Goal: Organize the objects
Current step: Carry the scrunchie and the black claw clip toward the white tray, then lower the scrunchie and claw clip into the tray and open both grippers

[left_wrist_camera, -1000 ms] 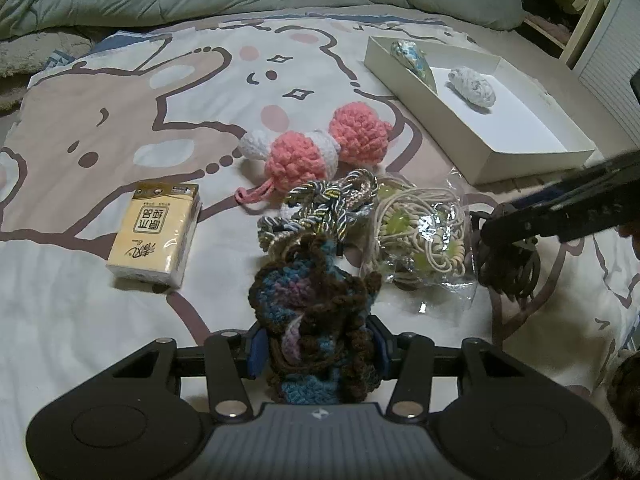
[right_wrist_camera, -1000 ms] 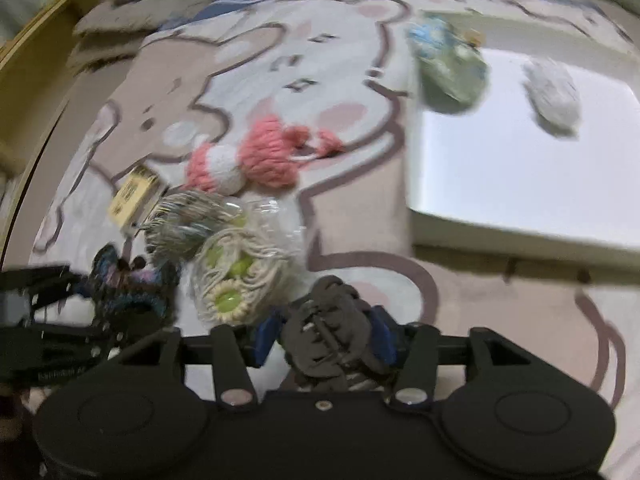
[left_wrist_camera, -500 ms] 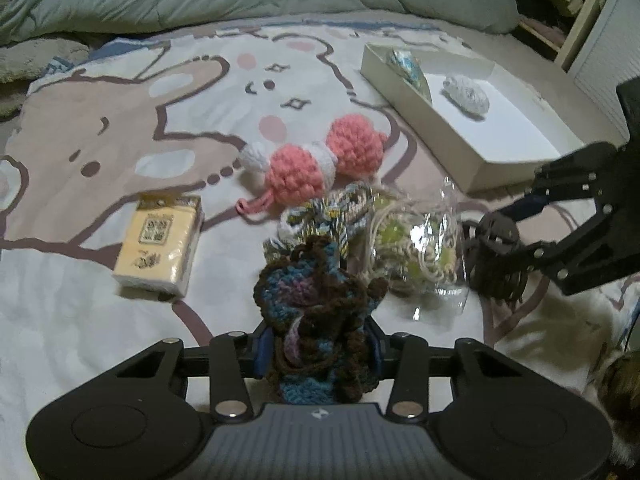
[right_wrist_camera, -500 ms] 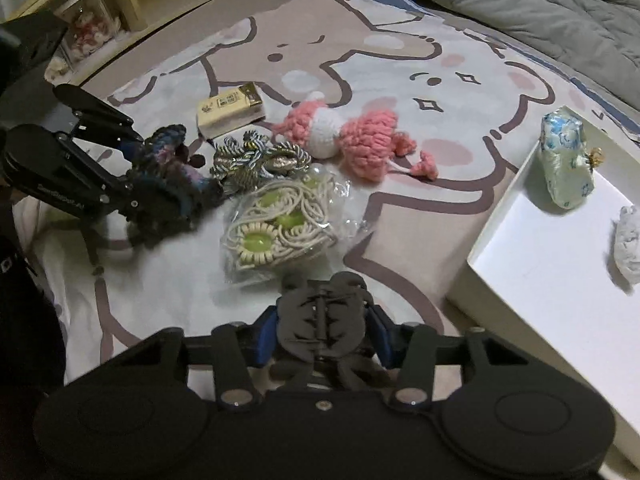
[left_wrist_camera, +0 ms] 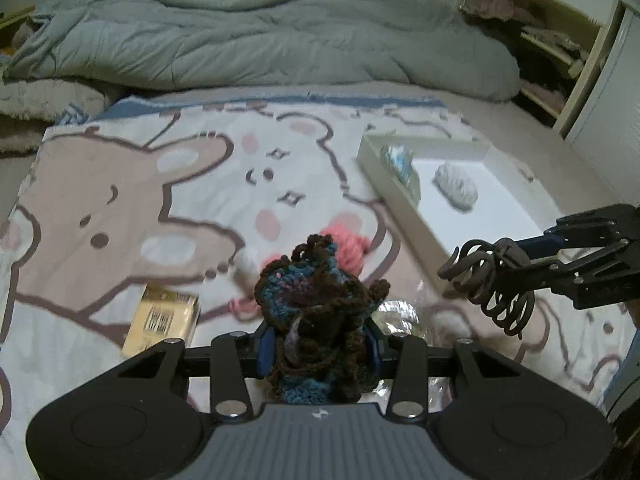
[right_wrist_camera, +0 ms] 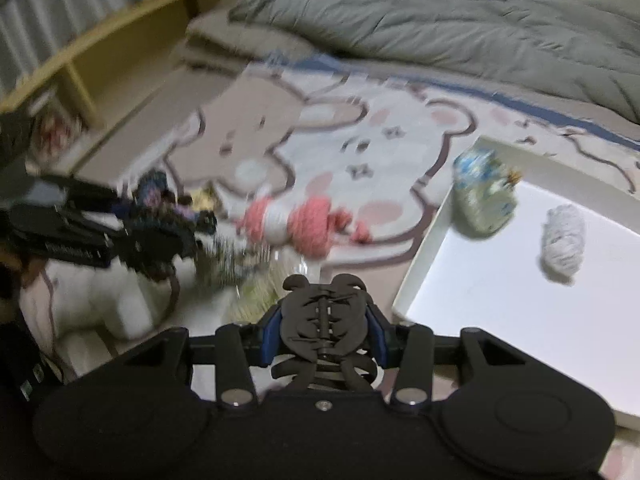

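My left gripper (left_wrist_camera: 320, 350) is shut on a brown and blue crocheted scrunchie (left_wrist_camera: 320, 308), held above the bed. In the right wrist view my right gripper (right_wrist_camera: 325, 336) is shut on a dark claw hair clip (right_wrist_camera: 325, 316); the same hair clip (left_wrist_camera: 490, 280) shows at the right of the left wrist view. A white shallow box (right_wrist_camera: 520, 292) lies to the right, holding a patterned pouch (right_wrist_camera: 484, 196) and a white knitted piece (right_wrist_camera: 562, 240). A pink and white crocheted toy (right_wrist_camera: 292, 220) lies on the blanket between the grippers.
A cartoon bear blanket (left_wrist_camera: 160, 184) covers the bed, with a grey duvet (left_wrist_camera: 260, 44) bunched at the far side. A yellow tissue pack (left_wrist_camera: 162, 320) lies at the left. A clear bag with cord hair ties (right_wrist_camera: 256, 292) lies below the grippers. Wooden shelves (right_wrist_camera: 92, 68) stand beside the bed.
Both grippers have risen off the blanket, each carrying its item. The views have tilted up so the duvet and shelves show, and the right view has rolled.
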Available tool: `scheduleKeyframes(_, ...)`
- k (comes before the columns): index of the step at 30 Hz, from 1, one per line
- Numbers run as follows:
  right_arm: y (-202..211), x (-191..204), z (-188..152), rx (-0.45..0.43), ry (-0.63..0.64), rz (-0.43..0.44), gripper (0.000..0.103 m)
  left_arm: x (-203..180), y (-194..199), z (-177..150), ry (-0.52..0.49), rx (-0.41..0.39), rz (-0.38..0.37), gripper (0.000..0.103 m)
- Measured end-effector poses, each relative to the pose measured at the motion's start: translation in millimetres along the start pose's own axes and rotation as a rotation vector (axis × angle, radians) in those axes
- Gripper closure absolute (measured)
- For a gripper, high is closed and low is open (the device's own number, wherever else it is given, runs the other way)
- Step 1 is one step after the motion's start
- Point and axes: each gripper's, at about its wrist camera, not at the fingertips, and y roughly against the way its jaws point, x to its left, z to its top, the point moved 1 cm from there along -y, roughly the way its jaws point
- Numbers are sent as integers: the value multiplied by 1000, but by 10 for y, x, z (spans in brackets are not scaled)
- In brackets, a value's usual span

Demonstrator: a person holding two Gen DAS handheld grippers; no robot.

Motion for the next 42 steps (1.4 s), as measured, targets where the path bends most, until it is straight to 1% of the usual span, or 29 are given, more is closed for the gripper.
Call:
scheduleKeyframes(5,217,-116,98,-95,-68,-40,58,-164,10,214,6,-50,-5,59)
scheduleKeyframes(10,348,-251,169,-172,-139,-108,58,-306,-24,425,17,-101,14,59)
scheduleKeyframes(16,506,-428,225,-275,-199,-183,58,-503,-105,602,5,-137,40,59)
scheduleKeyframes(19,570,-516,232,-323,-227,-224,58,-592,-153,685,10,-153,35,59)
scheduleKeyframes(21,589,-574,233,-339,-242,-258,58,-661,-191,744,17,-175,19,59)
scheduleKeyframes(25,566,-722,206,-343,-269,-309,58,-829,-302,832,30,-216,-36,59)
scheduleKeyframes(29,513,-882,135,-325,-296,-337,58,-981,-477,837,46,-224,-116,59)
scheduleKeyframes(34,429,-1059,31,-300,-340,-352,58,-1173,-745,803,40,-199,-175,59)
scheduleKeyframes(38,352,-1134,-16,-285,-361,-349,58,-1245,-951,802,64,-169,-218,59)
scheduleKeyframes(42,277,-1192,-34,-268,-379,-355,58,-1293,-1129,807,83,-128,-241,59)
